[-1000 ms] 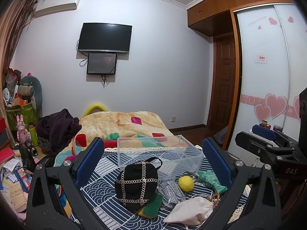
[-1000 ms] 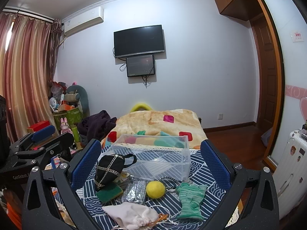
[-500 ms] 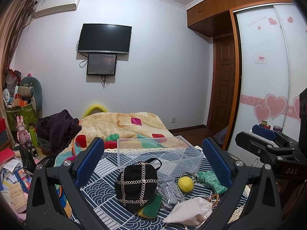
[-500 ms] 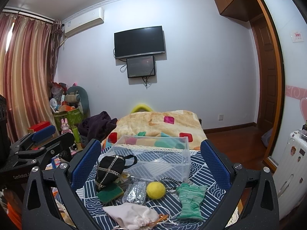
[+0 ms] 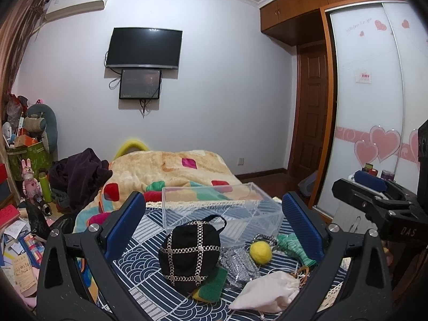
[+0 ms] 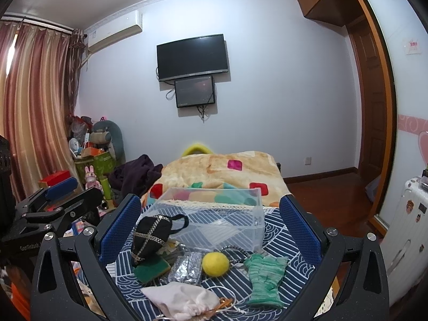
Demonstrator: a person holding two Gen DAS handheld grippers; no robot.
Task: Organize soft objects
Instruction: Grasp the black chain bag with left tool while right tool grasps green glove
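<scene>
Both grippers hover above the near edge of the table, nothing in either. Left gripper (image 5: 212, 222): jaws spread wide, blue pads well apart. Right gripper (image 6: 210, 224): same, fully released.

Work surface is a table covered with a navy-and-white wave-pattern cloth (image 6: 275, 236). At its far side sits a clear plastic bin (image 6: 219, 216), nothing inside.

Soft items all lie on the cloth in front of the bin:
- black chain-trimmed pouch (image 5: 191, 251), upright, left of centre, resting partly on a green sponge (image 5: 211, 287)
- silver sequin pouch (image 6: 187, 267), just right of the sponge
- yellow felt ball (image 6: 215, 264), touching the sequin pouch's right edge
- green knit glove (image 6: 264, 275), flat, far right
- white drawstring bag (image 6: 182, 298), nearest the cameras, cord trailing right

Room: bed with an orange patterned blanket (image 6: 222, 168) directly behind the table, dark clothing heap (image 5: 80, 171) at its left. Wall-mounted TV (image 5: 144, 48) with a smaller screen (image 5: 140, 84) below it, air conditioner (image 6: 115, 33) upper left, curtains (image 6: 32, 107) in the right wrist view, wooden door (image 5: 311, 112) and a sliding wardrobe with pink hearts (image 5: 374, 107) on the right. Cluttered floor and toys along the left wall.
</scene>
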